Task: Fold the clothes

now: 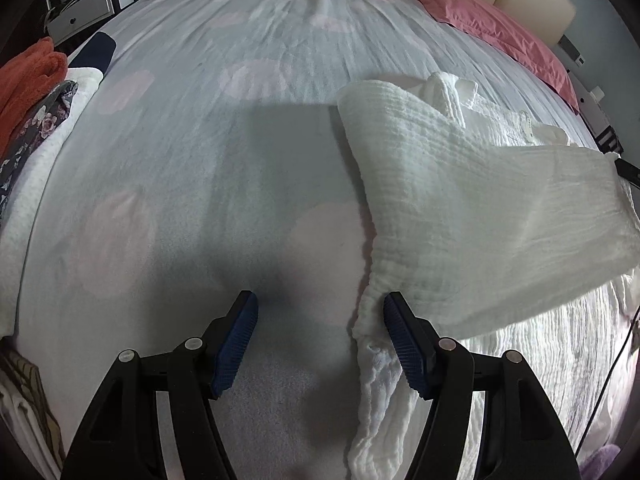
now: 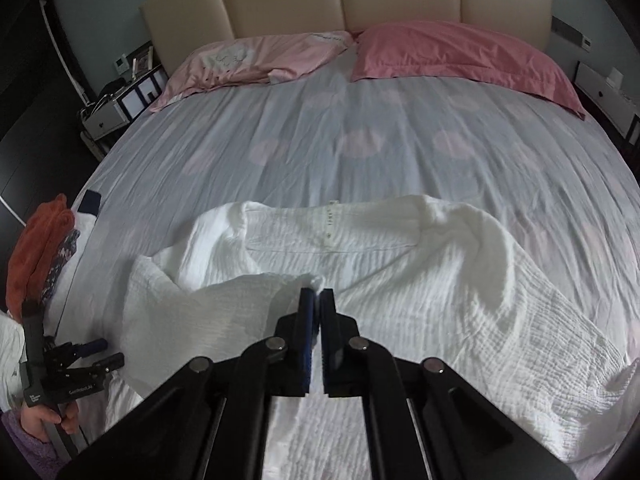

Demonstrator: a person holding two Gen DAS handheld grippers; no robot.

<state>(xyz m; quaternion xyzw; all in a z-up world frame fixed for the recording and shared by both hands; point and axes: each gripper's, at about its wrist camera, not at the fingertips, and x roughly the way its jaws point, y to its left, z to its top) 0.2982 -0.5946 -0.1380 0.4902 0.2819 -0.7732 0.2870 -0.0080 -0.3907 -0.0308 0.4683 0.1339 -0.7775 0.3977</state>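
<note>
White garment (image 2: 400, 264) between closed fingers (image 2: 308, 312)

Shirt (image 2: 400, 264) lies on bed (image 2: 360, 120), pillows (image 2: 460, 52) behind, clothes pile (image 2: 44, 248) left.

My left tongs (image 1: 320, 308) point steeply down with the jaws standing apart, the right pad (image 1: 404, 340) against cloth and the other pad bare. My right tongs (image 2: 316, 294) also tilt down, jaws pressed together on a pinch of fabric. My left hand (image 2: 44, 420) wraps its handle near the bed's left edge.
</note>
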